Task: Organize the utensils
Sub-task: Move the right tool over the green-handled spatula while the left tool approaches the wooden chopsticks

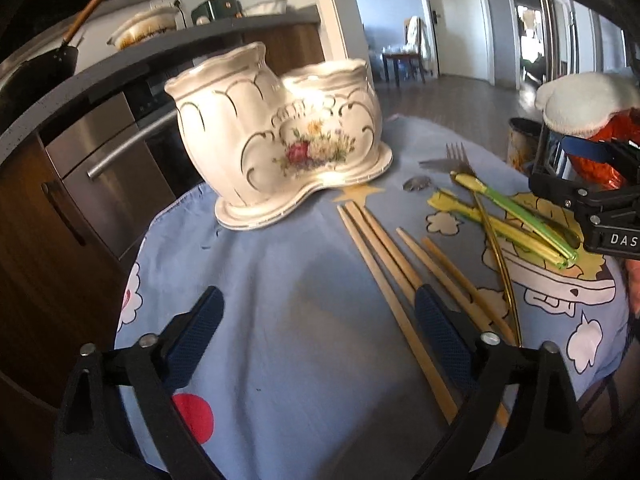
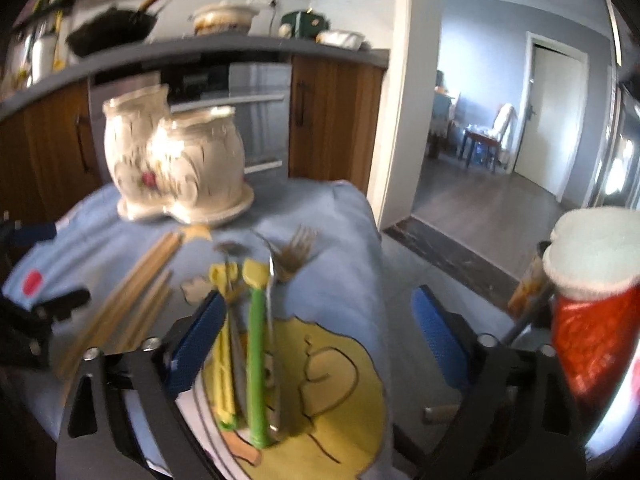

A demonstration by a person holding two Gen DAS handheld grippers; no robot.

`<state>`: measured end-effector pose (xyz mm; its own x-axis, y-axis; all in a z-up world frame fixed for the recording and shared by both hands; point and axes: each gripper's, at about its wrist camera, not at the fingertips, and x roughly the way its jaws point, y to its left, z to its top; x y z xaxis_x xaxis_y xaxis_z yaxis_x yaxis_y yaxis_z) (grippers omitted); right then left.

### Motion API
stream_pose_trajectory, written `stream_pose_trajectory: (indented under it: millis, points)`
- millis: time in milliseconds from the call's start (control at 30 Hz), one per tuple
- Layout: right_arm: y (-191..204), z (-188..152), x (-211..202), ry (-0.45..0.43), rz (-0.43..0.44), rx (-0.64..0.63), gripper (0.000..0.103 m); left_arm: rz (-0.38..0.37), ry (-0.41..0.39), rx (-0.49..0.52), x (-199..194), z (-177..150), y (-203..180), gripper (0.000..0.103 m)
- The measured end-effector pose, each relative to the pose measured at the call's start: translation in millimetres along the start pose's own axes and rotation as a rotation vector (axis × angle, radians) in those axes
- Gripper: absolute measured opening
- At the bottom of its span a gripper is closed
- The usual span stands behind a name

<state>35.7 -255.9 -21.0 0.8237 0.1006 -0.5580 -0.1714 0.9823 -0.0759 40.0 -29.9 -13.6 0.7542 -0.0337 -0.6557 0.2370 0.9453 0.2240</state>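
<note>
Left jaws (image 1: 316, 344): spread wide and empty, hanging above the blue patterned cloth (image 1: 280, 280) on the table.

Right jaws (image 2: 316, 344): also parted, gripping nothing; the green and yellow handled cutlery (image 2: 248, 352) lies on the cloth between them, nearer the left-hand finger, with no contact visible.

Chopsticks (image 1: 384, 256): a loose bundle of pale wooden sticks just beside the left jaws' right-hand finger, long axis running away from the jaws toward the holder.

Cutlery pile: long axis roughly in line with the right jaws (a fork and spoon heads lie at the far end).

Holder (image 1: 280, 136): a white ceramic two-pot caddy with a flower motif, upright at the cloth's far side, apparently empty.

Nearer hand: left for the chopsticks, right for the cutlery.

Judgement: sorting looks not yet begun.
</note>
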Motion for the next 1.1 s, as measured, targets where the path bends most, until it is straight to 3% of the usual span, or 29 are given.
stream_pose_trajectory:
  millis: [367, 433, 567, 667, 733, 967, 1100]
  points:
    - [10, 7, -5, 0.119, 0.188, 0.007, 0.028, -0.097, 0.136, 0.008, 11, 0, -5, 0.057]
    - [18, 9, -4, 0.146, 0.201, -0.026, 0.023, -0.103, 0.146, 0.014, 12, 0, -6, 0.055]
    - [31, 9, 7, 0.195, 0.191, -0.074, 0.018, -0.106, 0.167, 0.011, 16, 3, -4, 0.047]
    - [32, 10, 10, 0.201, 0.196, -0.071, 0.014, -0.186, 0.188, -0.048, 16, 5, 0, 0.047]
    - [34, 10, 10, 0.207, 0.199, -0.074, 0.010, -0.182, 0.184, -0.039, 15, 6, -3, 0.047]
    - [29, 14, 14, 0.210, 0.188, -0.059, 0.010, -0.210, 0.150, -0.046, 6, 8, -6, 0.047]
    - [29, 13, 19, 0.227, 0.182, -0.059, 0.010, -0.193, 0.180, -0.019, 12, 7, -12, 0.047]
